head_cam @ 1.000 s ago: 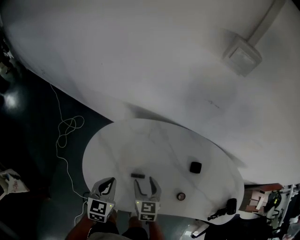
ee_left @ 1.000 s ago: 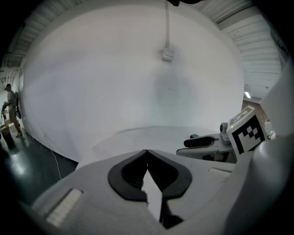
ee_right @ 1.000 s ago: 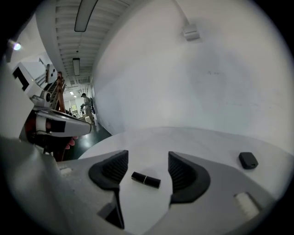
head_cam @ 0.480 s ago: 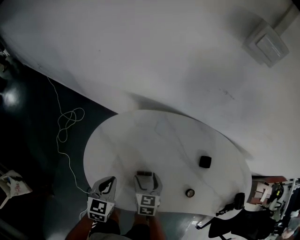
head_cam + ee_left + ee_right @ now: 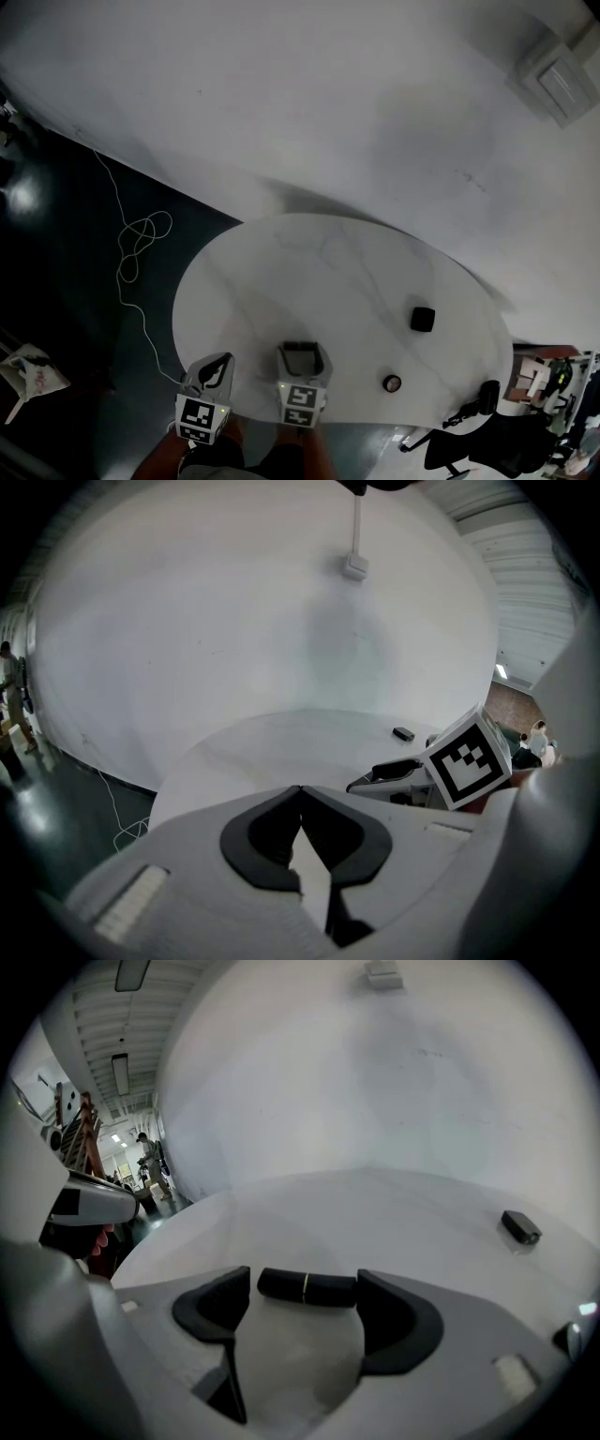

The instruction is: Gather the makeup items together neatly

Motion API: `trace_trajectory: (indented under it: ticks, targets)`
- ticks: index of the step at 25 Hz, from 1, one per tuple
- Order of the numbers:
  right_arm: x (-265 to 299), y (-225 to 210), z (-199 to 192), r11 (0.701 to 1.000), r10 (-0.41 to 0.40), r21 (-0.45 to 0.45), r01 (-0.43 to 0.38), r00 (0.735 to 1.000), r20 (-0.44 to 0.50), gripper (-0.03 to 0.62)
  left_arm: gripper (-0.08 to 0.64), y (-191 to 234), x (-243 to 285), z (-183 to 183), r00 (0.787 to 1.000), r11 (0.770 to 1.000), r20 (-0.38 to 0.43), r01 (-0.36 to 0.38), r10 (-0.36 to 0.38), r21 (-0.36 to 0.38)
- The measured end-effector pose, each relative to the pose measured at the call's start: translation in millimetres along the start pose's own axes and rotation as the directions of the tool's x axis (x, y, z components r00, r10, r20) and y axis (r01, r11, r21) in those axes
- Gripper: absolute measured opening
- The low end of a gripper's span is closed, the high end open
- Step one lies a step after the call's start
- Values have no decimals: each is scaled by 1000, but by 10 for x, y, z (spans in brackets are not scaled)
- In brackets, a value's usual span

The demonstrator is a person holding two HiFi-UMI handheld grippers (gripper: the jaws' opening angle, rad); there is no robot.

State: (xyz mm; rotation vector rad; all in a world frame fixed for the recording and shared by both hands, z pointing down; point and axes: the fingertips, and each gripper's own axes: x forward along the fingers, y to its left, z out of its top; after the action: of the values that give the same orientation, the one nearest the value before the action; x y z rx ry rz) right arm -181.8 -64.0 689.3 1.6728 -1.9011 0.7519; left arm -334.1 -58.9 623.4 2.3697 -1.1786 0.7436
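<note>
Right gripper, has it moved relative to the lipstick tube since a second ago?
Yes. The right gripper has advanced down onto the black lipstick tube, which now lies between its jaws; they have just been opening.

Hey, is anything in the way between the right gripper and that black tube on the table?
Nothing visible stands in the way. The right gripper has just been opening its jaws, and they stand apart on either side of the black tube, which lies crosswise between them on the white table.
</note>
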Motion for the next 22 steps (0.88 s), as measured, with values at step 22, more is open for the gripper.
trace_trajectory:
  ticks: [22]
  targets:
    - [-29,-33,18,999,-28,-26,27,999,-27,327,11,28,5,175,999,1000,32,13,-14,22]
